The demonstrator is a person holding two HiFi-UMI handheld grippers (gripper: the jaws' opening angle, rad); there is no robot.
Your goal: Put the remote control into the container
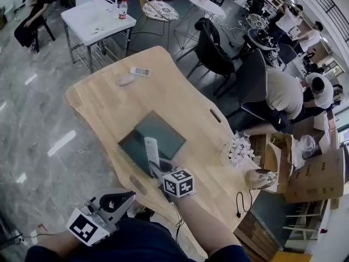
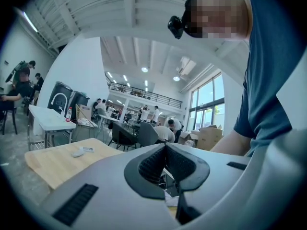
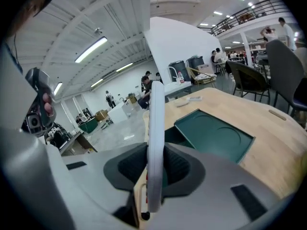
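The right tongs (image 1: 160, 170) are clamped on the near end of the white remote control (image 3: 156, 128), which stands on its narrow edge between the pads and juts out ahead of them. In the head view the remote hangs over the near half of the dark green container (image 1: 166, 130), a shallow tray lying in the middle of the wooden surface (image 1: 109, 102). Whether its far tip touches the tray floor cannot be told. The left tongs (image 1: 130, 196) are pressed together with nothing between them, held low off the near edge of the surface, well apart from the work.

The step in hand looks like the set-down, so the task is judged nearly done. To do it well, the person should roll the remote from edge-on to flat, so that its broad face meets the tray floor and it does not tip over on release. The whole body should sit inside the rim, so a little more reach toward the tray's centre would help. The pads should part only once the remote rests on the floor. The vase of white flowers (image 1: 237, 149) and the glass (image 1: 260, 178) stand off to the right, clear of the path; 2 small white items (image 1: 133, 75) lie at the far end.
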